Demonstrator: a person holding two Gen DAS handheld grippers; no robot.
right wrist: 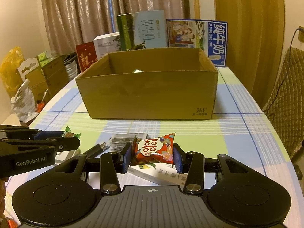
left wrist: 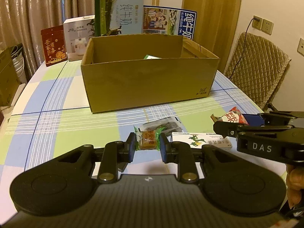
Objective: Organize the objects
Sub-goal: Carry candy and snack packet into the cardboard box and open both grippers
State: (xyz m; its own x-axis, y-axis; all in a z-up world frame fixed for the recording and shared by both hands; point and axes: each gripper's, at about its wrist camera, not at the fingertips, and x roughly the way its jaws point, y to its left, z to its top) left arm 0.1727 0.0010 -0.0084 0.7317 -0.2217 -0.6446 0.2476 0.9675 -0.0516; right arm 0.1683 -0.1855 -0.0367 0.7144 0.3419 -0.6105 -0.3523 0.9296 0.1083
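Left gripper (left wrist: 147, 146) at lower centre of the left wrist view, blue pads clamped on a small green-wrapped brown snack cake (left wrist: 147, 140), held just above the checked blue-green tablecloth (left wrist: 57, 125). Right gripper (right wrist: 152, 156) at lower centre of the right wrist view, closed on a red foil candy packet (right wrist: 154, 149), squeezed between both pads. Just beyond, on the cloth: flat white medicine box with green bird print (left wrist: 203, 141), crinkled clear plastic bag (left wrist: 163, 124). Mid-frame, open brown cardboard box (left wrist: 148, 83), a green item (left wrist: 151, 57) inside. Far edge: upright milk cartons (left wrist: 121, 15).
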